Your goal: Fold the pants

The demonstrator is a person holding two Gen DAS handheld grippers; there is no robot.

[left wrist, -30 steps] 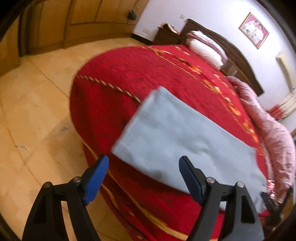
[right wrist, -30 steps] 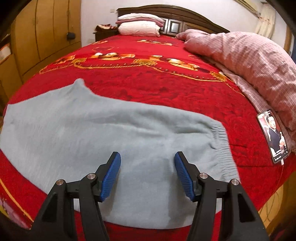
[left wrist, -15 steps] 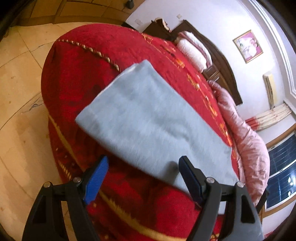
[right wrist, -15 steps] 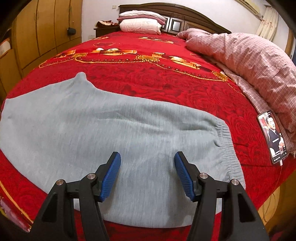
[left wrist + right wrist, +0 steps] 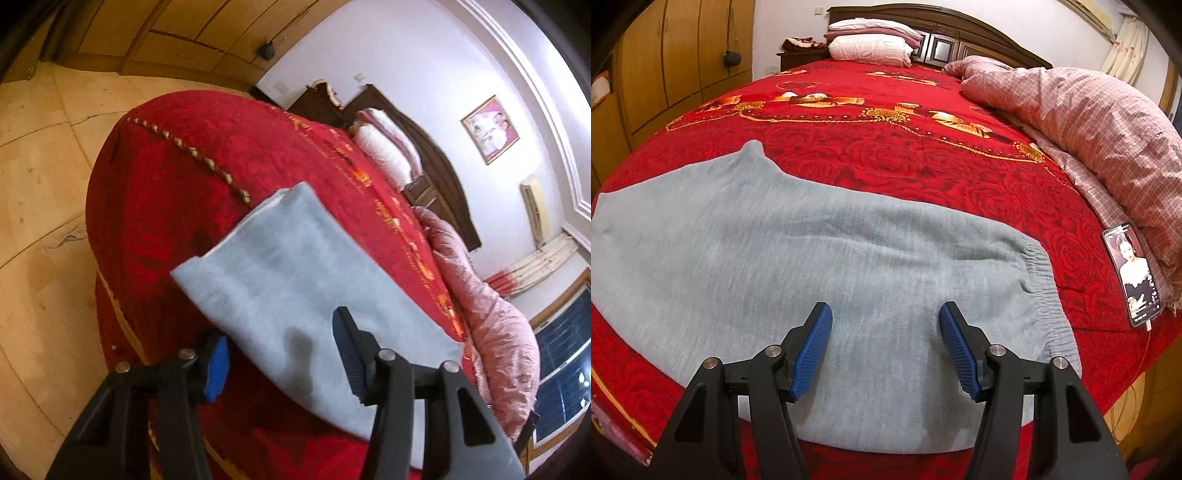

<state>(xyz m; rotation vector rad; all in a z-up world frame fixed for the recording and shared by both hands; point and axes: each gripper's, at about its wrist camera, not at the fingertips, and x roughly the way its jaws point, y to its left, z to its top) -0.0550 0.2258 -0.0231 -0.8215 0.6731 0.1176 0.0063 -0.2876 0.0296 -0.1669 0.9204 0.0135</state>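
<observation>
left gripper (image 5: 280,354) jaws wide apart, tilted toward 1 o'clock | right gripper (image 5: 885,345) gaping too, aimed 12 o'clock

The left wrist view looks down from off the foot corner of the bed (image 5: 155,192), tilted, with the pants (image 5: 295,295) close beyond its jaws. The right wrist view sits low and near, facing the headboard (image 5: 960,33) across the pants (image 5: 812,258). Both views share pants, bed, pillows and quilt.
</observation>
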